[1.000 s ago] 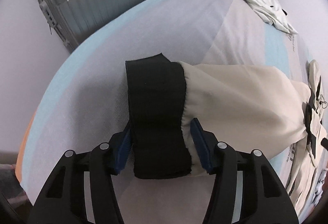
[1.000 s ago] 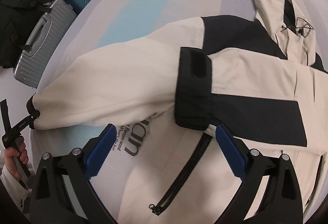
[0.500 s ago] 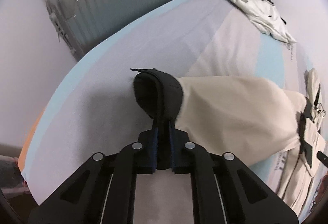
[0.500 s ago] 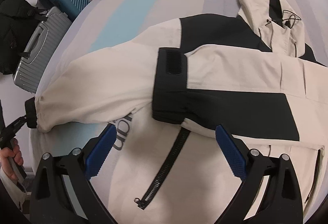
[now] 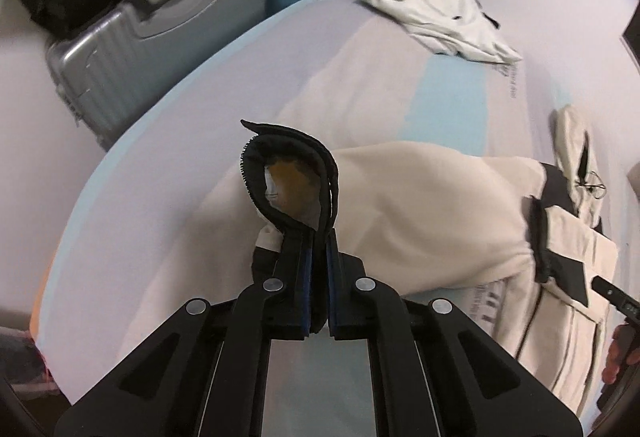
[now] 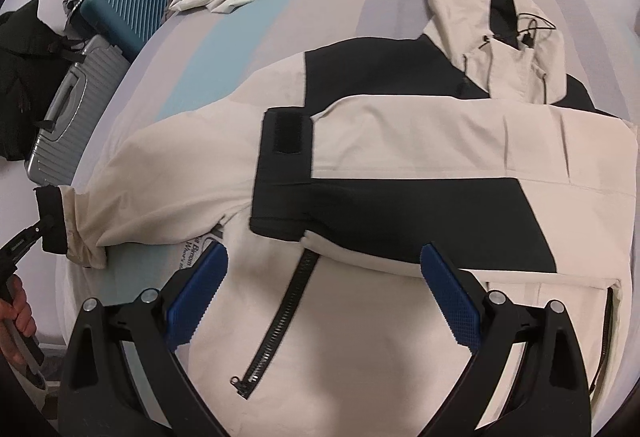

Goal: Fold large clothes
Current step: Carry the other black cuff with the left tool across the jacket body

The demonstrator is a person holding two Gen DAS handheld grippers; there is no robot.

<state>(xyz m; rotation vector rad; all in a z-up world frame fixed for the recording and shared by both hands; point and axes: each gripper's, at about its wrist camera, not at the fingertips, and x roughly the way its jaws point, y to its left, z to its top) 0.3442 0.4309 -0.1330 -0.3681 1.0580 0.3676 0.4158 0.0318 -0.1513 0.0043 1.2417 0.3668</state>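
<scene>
A cream and black hooded jacket [image 6: 400,337] lies spread on the bed, its hood [image 6: 492,17] at the far side. One sleeve is folded across the chest, its black cuff [image 6: 284,165] lying flat. My left gripper [image 5: 319,249] is shut on the black cuff [image 5: 288,165] of the other sleeve [image 5: 420,213] and holds it lifted off the bed; that cuff also shows at the left of the right wrist view [image 6: 52,221]. My right gripper [image 6: 320,289] is open and empty, hovering above the jacket's front by the zipper [image 6: 276,321].
A silver suitcase [image 5: 152,49] and a teal suitcase [image 6: 120,5] stand beside the bed's far edge. A second crumpled white and black garment [image 5: 432,9] lies at the head of the bed [image 5: 160,197]. A black bag [image 6: 24,73] sits by the suitcases.
My left gripper closed on the outstretched sleeve's black cuff and lifted it, the cuff folding up. My right gripper moved closer over the jacket's front, still open.
</scene>
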